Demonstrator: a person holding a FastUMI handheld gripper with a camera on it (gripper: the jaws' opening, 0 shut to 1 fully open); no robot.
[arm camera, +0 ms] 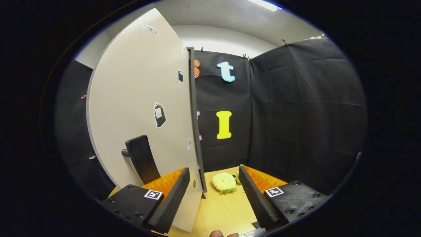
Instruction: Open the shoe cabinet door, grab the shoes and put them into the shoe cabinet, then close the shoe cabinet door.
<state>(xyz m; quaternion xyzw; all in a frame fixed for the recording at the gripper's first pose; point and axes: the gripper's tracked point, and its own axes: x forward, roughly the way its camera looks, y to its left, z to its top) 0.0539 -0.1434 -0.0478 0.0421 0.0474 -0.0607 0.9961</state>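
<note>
The shoe cabinet door (138, 108), a pale panel with a black handle (141, 161) low on its face, stands swung out edge-on to me. Its dark free edge (194, 125) runs down between my fingers, close beside the left finger (174, 194) and apart from the right one (255, 194). My gripper (214, 169) is open and holds nothing. A yellow fluffy shoe (224, 182) lies on the wooden table (220, 210) just beyond the fingertips, to the right of the door's edge. The cabinet's inside is hidden behind the door.
A small green object (237, 177) stands just behind the shoe, next to the right fingertip. Black cloth walls close the booth behind and to the right. A person's fingertip (217, 233) shows at the table's near edge.
</note>
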